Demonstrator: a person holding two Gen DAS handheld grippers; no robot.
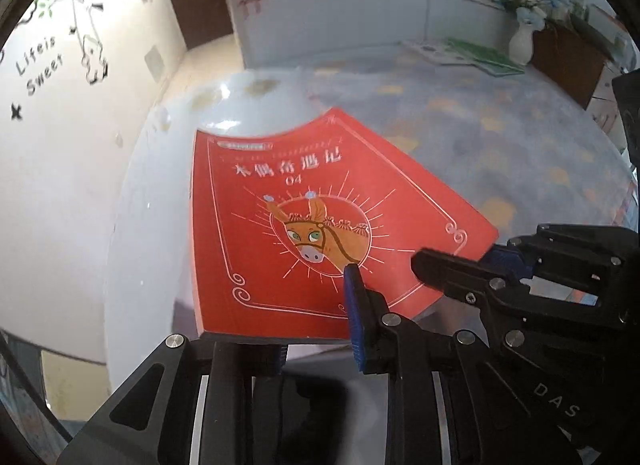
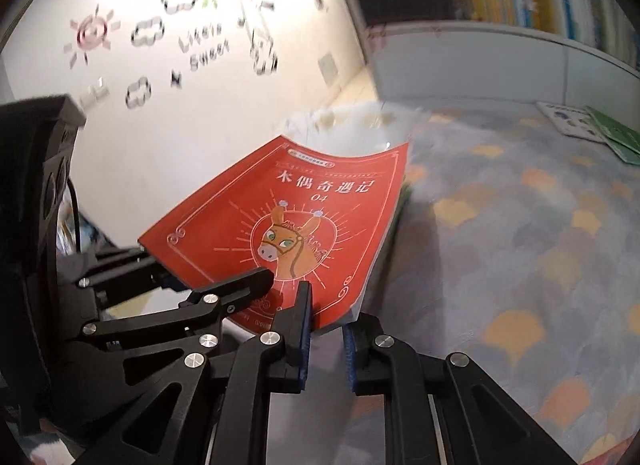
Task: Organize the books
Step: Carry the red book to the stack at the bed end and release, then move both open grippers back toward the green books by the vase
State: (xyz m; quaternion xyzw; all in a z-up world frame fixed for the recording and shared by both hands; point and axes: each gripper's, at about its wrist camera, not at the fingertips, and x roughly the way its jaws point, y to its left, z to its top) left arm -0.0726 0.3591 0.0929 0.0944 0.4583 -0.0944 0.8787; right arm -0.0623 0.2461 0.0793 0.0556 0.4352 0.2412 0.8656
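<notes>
Pastel-patterned tablecloth (image 1: 500,137) beneath. Red paperback (image 1: 304,225), donkey-head emblem, white Chinese title, "04", held tilted above it, far edge sagging. Left gripper (image 1: 320,329) clamped on its near edge; right gripper (image 2: 326,329) clamped on near right corner.

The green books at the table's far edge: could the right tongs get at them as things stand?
Probably not: the right tongs are shut on the red book, so they are occupied, though the table before the green books lies bare.
</notes>
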